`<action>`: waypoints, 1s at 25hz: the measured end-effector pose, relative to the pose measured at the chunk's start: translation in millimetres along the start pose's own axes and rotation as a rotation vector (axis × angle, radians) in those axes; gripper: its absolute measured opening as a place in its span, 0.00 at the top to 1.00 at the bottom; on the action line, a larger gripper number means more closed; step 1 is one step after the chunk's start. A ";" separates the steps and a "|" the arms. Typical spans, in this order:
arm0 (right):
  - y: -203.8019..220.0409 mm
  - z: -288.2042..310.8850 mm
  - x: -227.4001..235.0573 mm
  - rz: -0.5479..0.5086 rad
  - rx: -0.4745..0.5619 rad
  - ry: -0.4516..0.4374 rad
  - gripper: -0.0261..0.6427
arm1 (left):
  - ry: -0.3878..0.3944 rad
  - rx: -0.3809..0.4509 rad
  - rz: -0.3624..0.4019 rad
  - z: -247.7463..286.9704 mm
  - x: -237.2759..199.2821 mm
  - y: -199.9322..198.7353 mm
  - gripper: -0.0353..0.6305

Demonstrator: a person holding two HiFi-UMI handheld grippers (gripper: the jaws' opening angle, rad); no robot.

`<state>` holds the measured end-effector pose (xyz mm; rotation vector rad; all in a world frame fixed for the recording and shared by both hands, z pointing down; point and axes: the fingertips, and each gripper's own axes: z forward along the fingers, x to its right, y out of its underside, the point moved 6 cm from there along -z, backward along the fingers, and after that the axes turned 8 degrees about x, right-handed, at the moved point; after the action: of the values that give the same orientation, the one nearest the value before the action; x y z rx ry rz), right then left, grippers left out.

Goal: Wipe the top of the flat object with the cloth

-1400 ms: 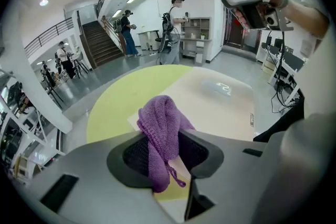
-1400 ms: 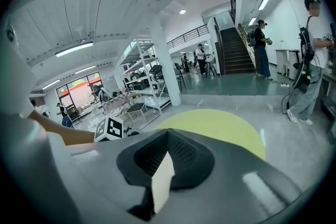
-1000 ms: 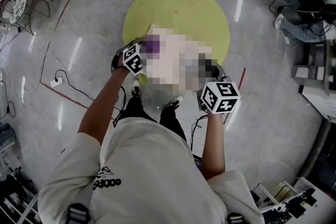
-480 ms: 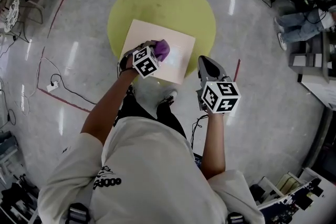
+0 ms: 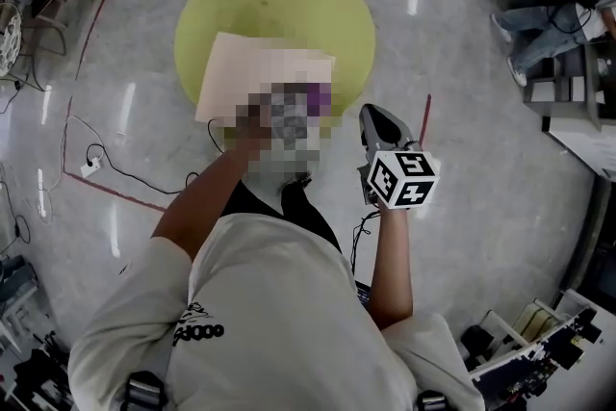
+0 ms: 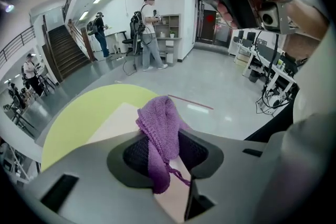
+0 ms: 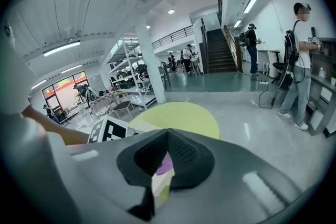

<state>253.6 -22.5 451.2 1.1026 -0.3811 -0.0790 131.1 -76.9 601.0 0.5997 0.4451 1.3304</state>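
A glossy grey floor (image 5: 481,159) runs through an open hall with a staircase (image 6: 68,52). At twelve o'clock from the person lies a round yellow mat (image 5: 289,5), and the flat board (image 5: 236,63) rests on its seven o'clock part. A power strip (image 5: 89,166) lies at nine o'clock. The left gripper (image 6: 160,157) is clamped on the purple cloth (image 6: 160,128) over the board's near corner. The right gripper (image 7: 165,155), at its three o'clock, has its jaws together on nothing.

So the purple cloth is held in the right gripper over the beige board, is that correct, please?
Not quite: the purple cloth is held in the left gripper, not the right, over the beige board, as the left gripper view shows.
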 end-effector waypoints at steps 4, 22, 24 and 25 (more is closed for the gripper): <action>1.9 -0.5 -1.1 0.003 -0.003 0.004 0.95 | 0.032 0.004 0.032 4.6 6.5 -8.9 0.75; -3.8 63.8 -62.8 -0.003 -0.025 -0.117 0.95 | -0.074 -0.023 -0.230 -86.3 -49.2 101.7 0.75; -4.5 71.8 -71.4 -0.006 -0.028 -0.130 0.95 | -0.099 -0.024 -0.275 -101.1 -59.3 121.3 0.75; -4.4 76.3 -76.2 -0.008 -0.031 -0.138 0.95 | -0.110 -0.025 -0.295 -108.5 -64.0 130.8 0.75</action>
<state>157.3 -70.7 457.4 1.0712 -0.4972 -0.1677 -48.0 -106.8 598.1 0.5600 0.4085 1.0161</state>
